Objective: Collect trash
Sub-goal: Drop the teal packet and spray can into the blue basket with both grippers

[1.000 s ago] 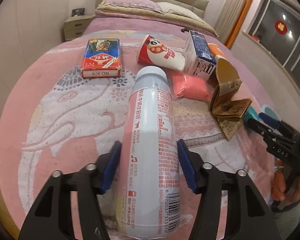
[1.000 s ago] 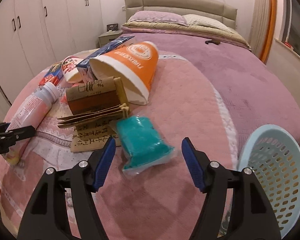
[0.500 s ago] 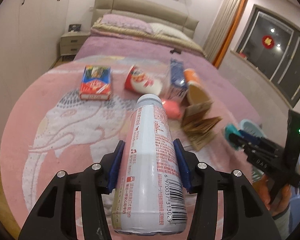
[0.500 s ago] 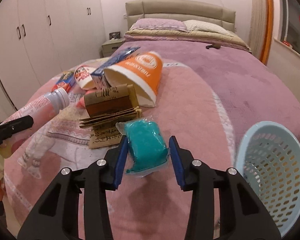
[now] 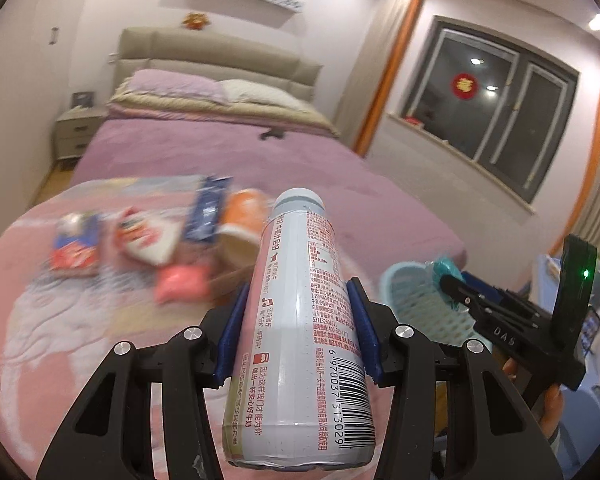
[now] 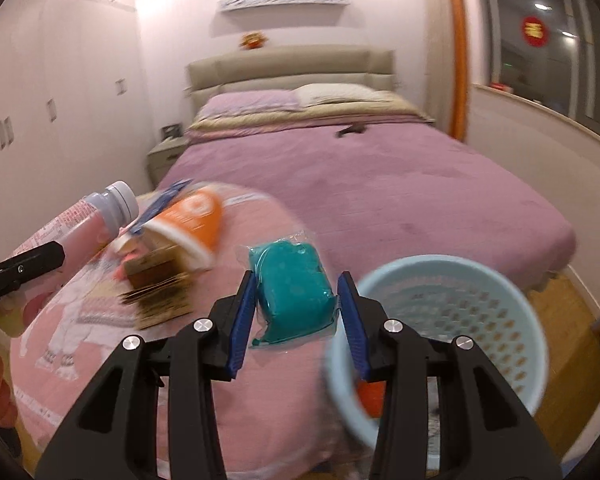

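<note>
Both loads lifted off bed since a second ago; left gripper [image 5: 298, 334] raised, tilted up, jaws clamped on milk bottle [image 5: 300, 312]; right gripper [image 6: 296, 320] raised beside light-blue basket [image 6: 452, 320], jaws clamped on teal packet [image 6: 292, 300], packet above bed edge; remaining trash on pink blanket [image 5: 60, 320] motion-blurred; basket near rim cut off behind right jaw.

Warm ceiling light, motion-blurred fisheye
</note>
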`<action>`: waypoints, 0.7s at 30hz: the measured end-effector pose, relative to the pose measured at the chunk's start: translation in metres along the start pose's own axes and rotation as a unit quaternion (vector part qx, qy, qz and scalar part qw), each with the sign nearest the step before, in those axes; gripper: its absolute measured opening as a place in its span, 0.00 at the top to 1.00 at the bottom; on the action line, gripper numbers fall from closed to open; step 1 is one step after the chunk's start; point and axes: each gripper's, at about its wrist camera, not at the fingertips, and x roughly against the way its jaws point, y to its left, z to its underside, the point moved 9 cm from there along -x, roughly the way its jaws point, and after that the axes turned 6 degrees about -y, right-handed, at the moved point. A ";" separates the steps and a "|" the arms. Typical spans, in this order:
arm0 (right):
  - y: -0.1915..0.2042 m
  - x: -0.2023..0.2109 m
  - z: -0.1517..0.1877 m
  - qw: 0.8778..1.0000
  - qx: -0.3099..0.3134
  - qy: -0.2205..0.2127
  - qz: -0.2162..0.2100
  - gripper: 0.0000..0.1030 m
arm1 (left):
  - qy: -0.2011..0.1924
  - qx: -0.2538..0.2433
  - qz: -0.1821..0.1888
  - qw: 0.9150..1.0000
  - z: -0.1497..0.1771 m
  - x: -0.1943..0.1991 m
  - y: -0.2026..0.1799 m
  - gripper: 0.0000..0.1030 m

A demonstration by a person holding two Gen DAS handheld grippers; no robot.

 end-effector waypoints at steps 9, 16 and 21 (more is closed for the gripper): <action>-0.102 0.010 0.005 0.994 -0.071 0.000 0.089 0.63 | 0.040 -0.021 0.073 0.996 0.011 -0.086 -0.097 0.54; -0.167 -0.010 0.040 0.979 -0.140 0.047 0.141 0.63 | 0.090 -0.045 0.113 0.989 0.041 -0.140 -0.149 0.54; -0.186 -0.025 0.061 0.971 -0.161 0.073 0.158 0.63 | 0.115 -0.067 0.123 0.984 0.065 -0.170 -0.177 0.54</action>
